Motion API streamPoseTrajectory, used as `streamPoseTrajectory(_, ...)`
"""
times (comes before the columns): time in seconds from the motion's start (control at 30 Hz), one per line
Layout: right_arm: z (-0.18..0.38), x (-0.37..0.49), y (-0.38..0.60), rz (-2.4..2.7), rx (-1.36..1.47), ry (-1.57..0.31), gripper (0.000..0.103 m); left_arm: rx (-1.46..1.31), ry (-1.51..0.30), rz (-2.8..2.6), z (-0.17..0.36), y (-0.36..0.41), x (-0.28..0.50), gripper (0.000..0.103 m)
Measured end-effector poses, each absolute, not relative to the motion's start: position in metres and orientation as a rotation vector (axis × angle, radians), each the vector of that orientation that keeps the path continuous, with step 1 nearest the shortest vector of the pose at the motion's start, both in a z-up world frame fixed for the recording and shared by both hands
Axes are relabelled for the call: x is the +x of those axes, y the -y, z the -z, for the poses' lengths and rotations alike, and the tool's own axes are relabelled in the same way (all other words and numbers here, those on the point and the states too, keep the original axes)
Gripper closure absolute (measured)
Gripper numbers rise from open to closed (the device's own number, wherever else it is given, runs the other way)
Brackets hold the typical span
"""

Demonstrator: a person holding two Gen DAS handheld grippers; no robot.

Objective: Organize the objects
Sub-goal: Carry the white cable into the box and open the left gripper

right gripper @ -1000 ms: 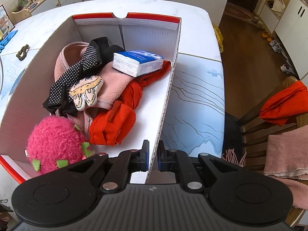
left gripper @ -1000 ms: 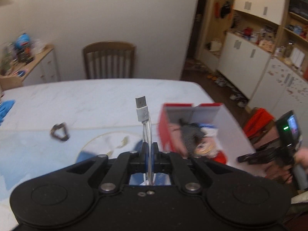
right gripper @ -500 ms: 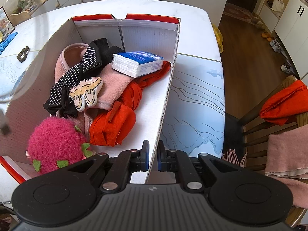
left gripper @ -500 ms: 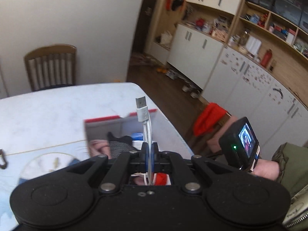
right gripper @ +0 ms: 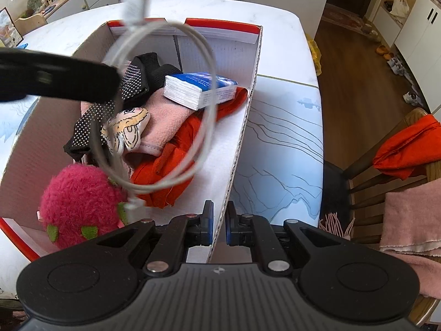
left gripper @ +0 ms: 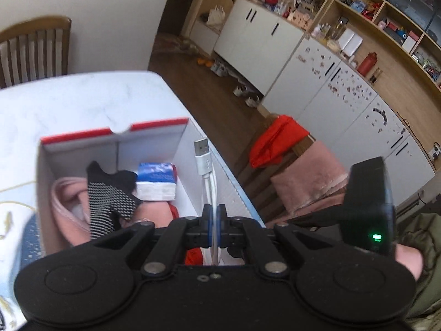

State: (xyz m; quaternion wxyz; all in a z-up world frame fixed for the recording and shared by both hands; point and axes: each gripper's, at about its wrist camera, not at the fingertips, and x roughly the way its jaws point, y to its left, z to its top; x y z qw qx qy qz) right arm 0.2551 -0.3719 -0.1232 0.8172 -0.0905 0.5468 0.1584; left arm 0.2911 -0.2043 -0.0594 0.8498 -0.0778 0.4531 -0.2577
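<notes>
Left gripper (left gripper: 214,215) clamping coiled white USB cable (right gripper: 165,104), hovering over red-rimmed cardboard box (right gripper: 242,138); right gripper (right gripper: 219,220) pinching box wall; next: lowering, releasing cable inside

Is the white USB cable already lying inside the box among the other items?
No, the left gripper holds the USB cable pinched, its loop hanging above the box.

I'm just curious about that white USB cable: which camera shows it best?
The right wrist view: the white coiled USB cable hangs there as a whole loop over the red-rimmed white cardboard box. The left wrist view shows only its plug and a short doubled stretch pinched in the left hand-held gripper.
</notes>
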Motion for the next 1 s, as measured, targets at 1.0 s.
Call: streamPoseTrajectory(1.0, 0.124, 0.256, 0.374, -0.328, -0.175, -1.174, 0.095, -0.069, -1.14, 0.448, 0.129, 0.21, 0.326, 0.088)
